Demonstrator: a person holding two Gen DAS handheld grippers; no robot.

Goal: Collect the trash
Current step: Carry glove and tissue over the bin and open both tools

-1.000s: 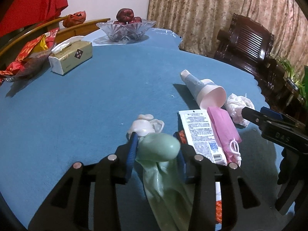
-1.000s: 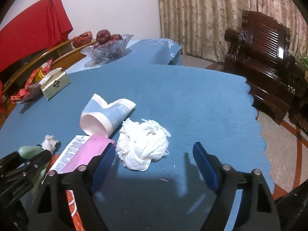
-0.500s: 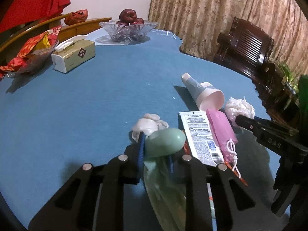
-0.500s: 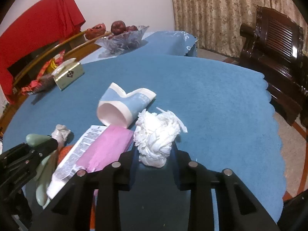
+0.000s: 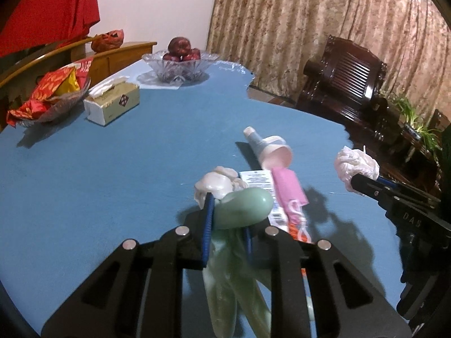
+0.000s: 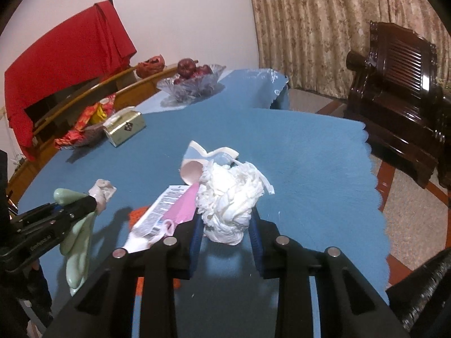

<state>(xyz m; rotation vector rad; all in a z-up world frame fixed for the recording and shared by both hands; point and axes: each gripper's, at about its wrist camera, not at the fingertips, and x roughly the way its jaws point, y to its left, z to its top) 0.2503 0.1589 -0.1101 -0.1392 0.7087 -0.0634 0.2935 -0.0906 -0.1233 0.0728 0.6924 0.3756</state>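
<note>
Near the table's [image 5: 112, 169] near edge, my left gripper [image 5: 225, 219] clamps the green glove [image 5: 242, 205] and my right gripper [image 6: 225, 233] the white tissue wad [image 6: 228, 197]; I should lift both clear of the remaining wrappers [image 6: 169, 208], keeping grips firm.

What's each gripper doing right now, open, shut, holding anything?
Left gripper: jaws shut on the green plastic bag, which hangs below them.
Right gripper: jaws shut on the white crumpled tissue wad, held above the blue tablecloth.
</note>
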